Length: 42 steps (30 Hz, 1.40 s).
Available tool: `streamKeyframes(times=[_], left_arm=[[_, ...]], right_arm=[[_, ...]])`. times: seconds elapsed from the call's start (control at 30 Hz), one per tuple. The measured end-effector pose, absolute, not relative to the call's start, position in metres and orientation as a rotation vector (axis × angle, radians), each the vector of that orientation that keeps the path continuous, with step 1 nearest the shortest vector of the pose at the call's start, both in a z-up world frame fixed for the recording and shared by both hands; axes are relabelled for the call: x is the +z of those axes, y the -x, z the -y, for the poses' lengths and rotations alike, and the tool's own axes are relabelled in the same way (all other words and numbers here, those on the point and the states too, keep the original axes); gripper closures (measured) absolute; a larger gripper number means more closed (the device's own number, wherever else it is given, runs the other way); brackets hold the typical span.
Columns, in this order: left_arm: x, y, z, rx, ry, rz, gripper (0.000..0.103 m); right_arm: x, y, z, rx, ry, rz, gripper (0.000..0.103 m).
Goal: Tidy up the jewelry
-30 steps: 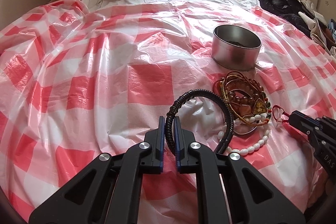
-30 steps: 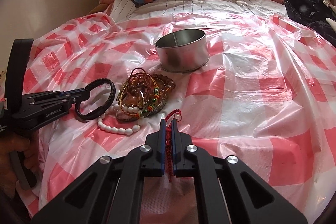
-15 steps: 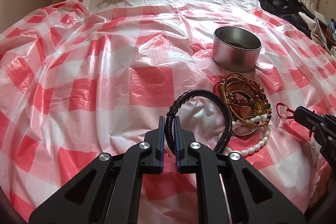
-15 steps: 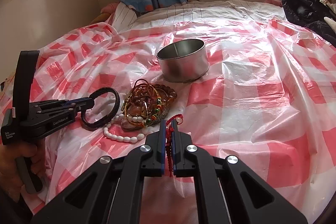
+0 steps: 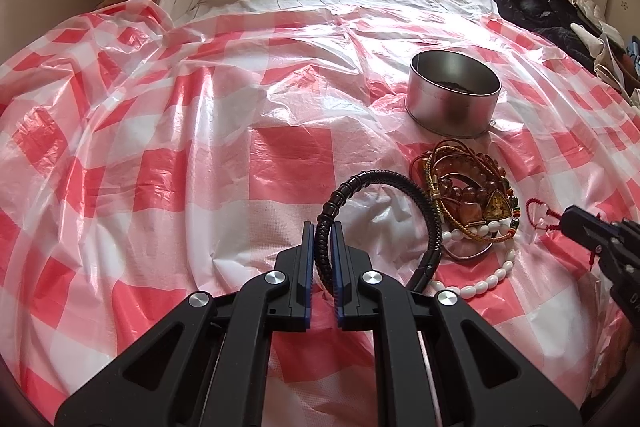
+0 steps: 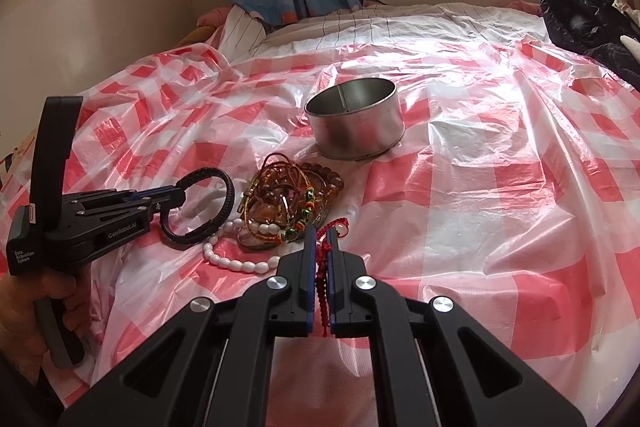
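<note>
The left tool [image 5: 321, 247] is clamped on a black braided bracelet [image 5: 400, 183], its far side resting on the checked plastic sheet [image 5: 200, 147] over the bed. The right tool [image 6: 320, 247] pinches a red cord bracelet [image 6: 326, 233]. Between the two tools lies the pile of beaded bracelets [image 6: 288, 203], with white beads [image 6: 240, 263] trailing nearer. Beyond the pile stands an open round tin [image 6: 356, 123].
</note>
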State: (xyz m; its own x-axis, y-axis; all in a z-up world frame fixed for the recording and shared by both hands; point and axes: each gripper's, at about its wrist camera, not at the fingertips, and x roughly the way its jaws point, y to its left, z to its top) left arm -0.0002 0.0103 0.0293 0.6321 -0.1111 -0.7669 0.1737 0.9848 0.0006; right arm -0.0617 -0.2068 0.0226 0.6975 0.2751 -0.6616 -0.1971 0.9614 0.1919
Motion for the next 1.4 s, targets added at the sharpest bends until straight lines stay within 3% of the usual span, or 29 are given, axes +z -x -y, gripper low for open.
streamKeyframes(times=[0.1,0.17,0.2,0.23,0.43,0.57,0.63,0.73,1.0,1.4], left_arm=[[0.030,-0.001,-0.013,-0.160,-0.078,-0.875,0.096],[0.030,-0.002,-0.015,-0.159,-0.078,-0.878,0.096],[0.028,-0.002,-0.014,-0.158,-0.077,-0.879,0.096],[0.028,-0.003,-0.015,-0.157,-0.076,-0.881,0.095],[0.024,-0.004,-0.013,-0.152,-0.077,-0.889,0.095],[0.019,-0.005,-0.010,-0.149,-0.086,-0.906,0.095],[0.016,-0.006,-0.007,-0.151,-0.098,-0.914,0.095],[0.014,-0.005,-0.002,-0.150,-0.135,-0.915,0.095],[0.035,0.001,-0.015,-0.195,-0.016,-0.851,0.096],[0.032,0.001,-0.012,-0.185,-0.022,-0.854,0.096]], right_arm=[[0.015,0.058,0.207,0.259,-0.117,-0.794,0.097],[0.013,0.058,0.208,0.253,-0.119,-0.801,0.079],[0.014,0.059,0.208,0.250,-0.121,-0.792,0.057],[0.016,0.061,0.208,0.253,-0.119,-0.782,0.050],[0.007,0.059,0.195,0.262,-0.051,-0.829,0.050],[0.002,0.057,0.196,0.233,-0.031,-0.852,0.056],[0.001,0.056,0.199,0.215,-0.027,-0.857,0.079],[0.003,0.056,0.203,0.211,-0.042,-0.851,0.096],[0.029,0.068,0.203,0.260,-0.069,-0.725,0.098],[0.036,0.069,0.203,0.281,-0.094,-0.687,0.098]])
